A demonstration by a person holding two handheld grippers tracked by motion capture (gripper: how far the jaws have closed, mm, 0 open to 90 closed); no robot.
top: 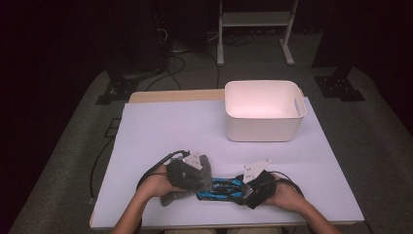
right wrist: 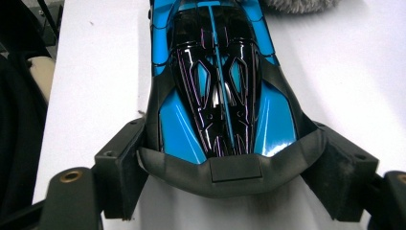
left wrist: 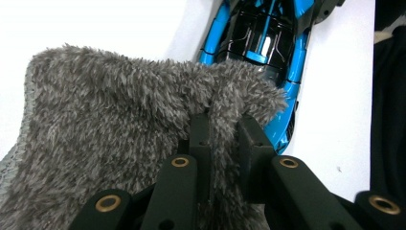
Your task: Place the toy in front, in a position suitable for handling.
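The blue and black toy car [top: 220, 188] lies near the front edge of the tabletop [top: 160, 131], about midway along it. The right gripper [top: 246, 187] clasps the car's dark rear end between widely set jaws. The left gripper [top: 197, 170] has its jaws pinched tight on a fuzzy grey cloth [top: 187, 176], which drapes over the car's other end. A white bin [top: 263, 111] stands toward the far right corner.

Fluffy grey cloth [left wrist: 119, 124], glossy blue-black plastic toy car [right wrist: 218, 81], smooth white plastic bin [top: 263, 127]
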